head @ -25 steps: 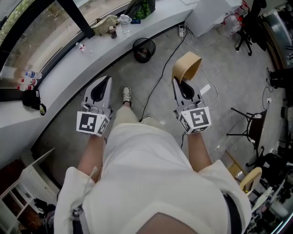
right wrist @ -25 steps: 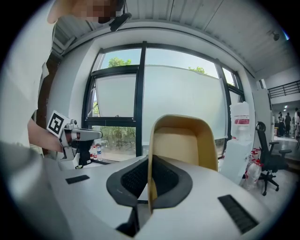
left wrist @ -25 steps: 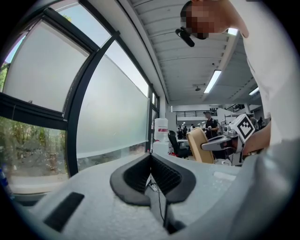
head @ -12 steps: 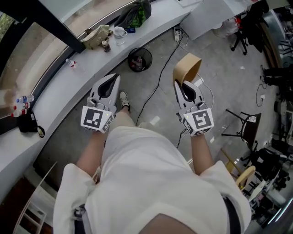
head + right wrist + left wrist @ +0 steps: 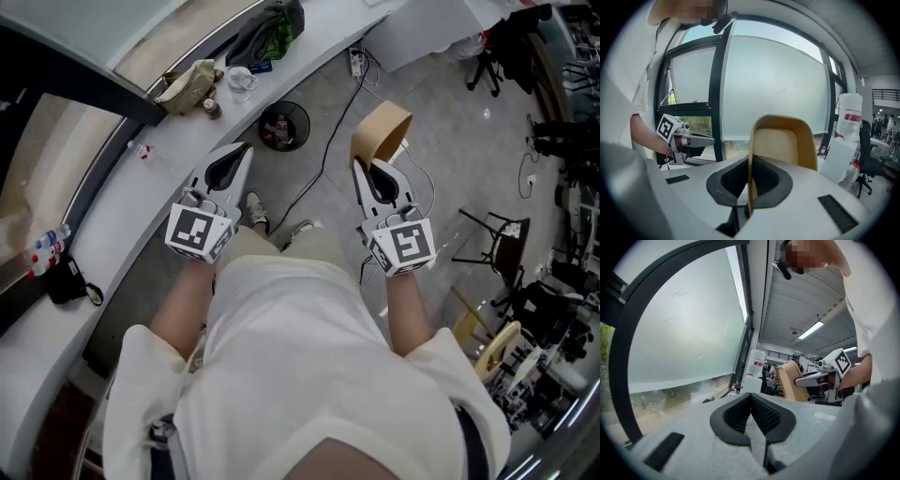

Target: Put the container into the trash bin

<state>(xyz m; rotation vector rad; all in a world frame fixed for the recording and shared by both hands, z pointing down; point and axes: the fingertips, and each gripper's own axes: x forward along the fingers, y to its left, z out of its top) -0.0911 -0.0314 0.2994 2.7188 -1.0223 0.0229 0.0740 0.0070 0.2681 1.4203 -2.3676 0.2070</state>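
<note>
Grey floor (image 5: 450, 169) fills most of the head view, and a curved white bench (image 5: 122, 206) sweeps along the window from 8 o'clock up to 12 o'clock. On the bench near 11 o'clock lie a tan pouch (image 5: 187, 80), a clear cup (image 5: 240, 82) and a dark bag (image 5: 267, 28) with green showing. The trash bin (image 5: 284, 127), black mesh with some litter inside, stands on the floor at 12 o'clock, close against the foot of the bench. A black cable (image 5: 323, 164) trails across the floor just to the bin's 3 o'clock side.

The right gripper (image 5: 366, 169) has its jaws closed on the thin wall of the container (image 5: 382, 134), a tan tub tipped on edge. It is held in the air at 1 o'clock, off to the bin's 3 o'clock side, apart from it and not above it.

The left gripper (image 5: 238, 153) has its jaws pressed together with nothing between them. It points toward 1 o'clock, with the bin just beyond its tip. Both grippers are held out in front of the person's white shirt (image 5: 300, 375).
</note>
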